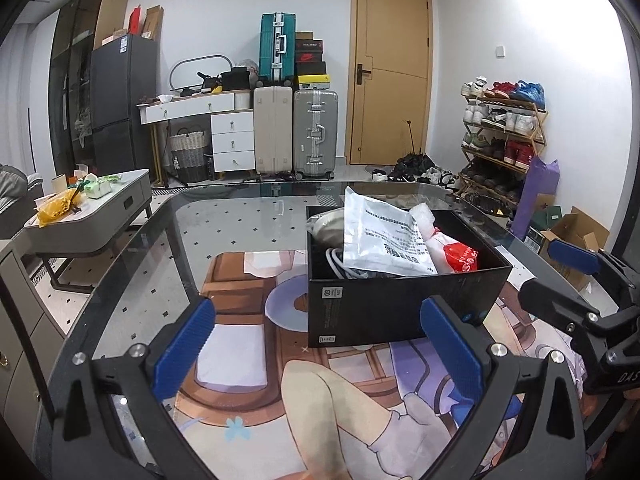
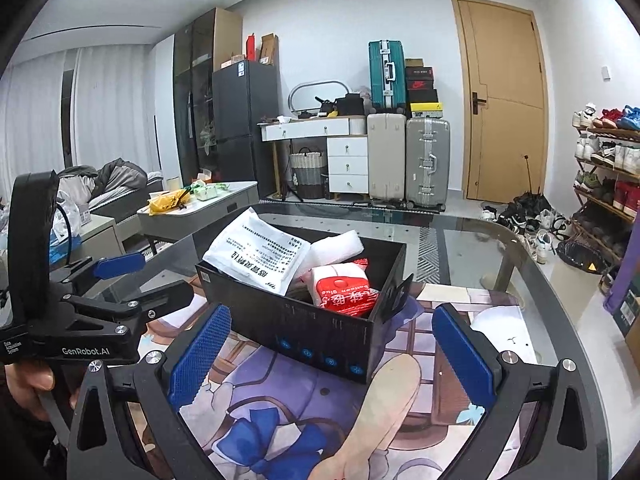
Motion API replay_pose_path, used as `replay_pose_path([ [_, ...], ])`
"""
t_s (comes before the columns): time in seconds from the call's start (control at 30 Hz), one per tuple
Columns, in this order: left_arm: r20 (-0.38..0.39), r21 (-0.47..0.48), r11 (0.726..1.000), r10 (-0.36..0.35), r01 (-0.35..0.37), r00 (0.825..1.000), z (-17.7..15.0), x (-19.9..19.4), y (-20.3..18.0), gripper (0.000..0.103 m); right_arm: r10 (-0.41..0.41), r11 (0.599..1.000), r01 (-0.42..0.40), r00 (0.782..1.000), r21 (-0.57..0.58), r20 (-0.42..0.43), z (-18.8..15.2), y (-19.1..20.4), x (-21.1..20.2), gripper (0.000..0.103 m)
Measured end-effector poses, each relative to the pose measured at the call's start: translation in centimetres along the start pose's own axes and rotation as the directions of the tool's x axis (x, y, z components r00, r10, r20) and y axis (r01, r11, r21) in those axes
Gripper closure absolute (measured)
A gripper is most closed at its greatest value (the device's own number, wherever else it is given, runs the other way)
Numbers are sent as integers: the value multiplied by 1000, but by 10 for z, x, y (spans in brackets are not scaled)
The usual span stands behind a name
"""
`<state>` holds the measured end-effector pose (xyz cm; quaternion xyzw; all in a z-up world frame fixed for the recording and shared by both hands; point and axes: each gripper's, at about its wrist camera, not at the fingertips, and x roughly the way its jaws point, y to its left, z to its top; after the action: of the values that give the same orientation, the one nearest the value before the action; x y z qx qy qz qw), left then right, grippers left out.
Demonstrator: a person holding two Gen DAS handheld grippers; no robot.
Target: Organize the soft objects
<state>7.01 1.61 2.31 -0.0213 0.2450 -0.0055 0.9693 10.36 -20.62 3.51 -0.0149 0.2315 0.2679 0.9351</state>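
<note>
Gaping empty, both grippers (image 1: 318, 344) (image 2: 332, 350) probably clear the box (image 1: 400, 304).

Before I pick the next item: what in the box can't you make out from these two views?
- Black box bottom: hidden in both views by the white printed bag and red-and-white packet.
- Grey item and white cable, left wrist view: mostly hidden under the bag; identity unclear.
- Bag print: too small to read.
</note>
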Motion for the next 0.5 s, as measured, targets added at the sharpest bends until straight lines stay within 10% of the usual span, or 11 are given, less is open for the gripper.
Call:
replay_pose_path([
  [0.5,2,-43,999,9,-9,1000,-1,1,9,0,-12,1000,12,1000,15,12,-2,-2,-4,1],
])
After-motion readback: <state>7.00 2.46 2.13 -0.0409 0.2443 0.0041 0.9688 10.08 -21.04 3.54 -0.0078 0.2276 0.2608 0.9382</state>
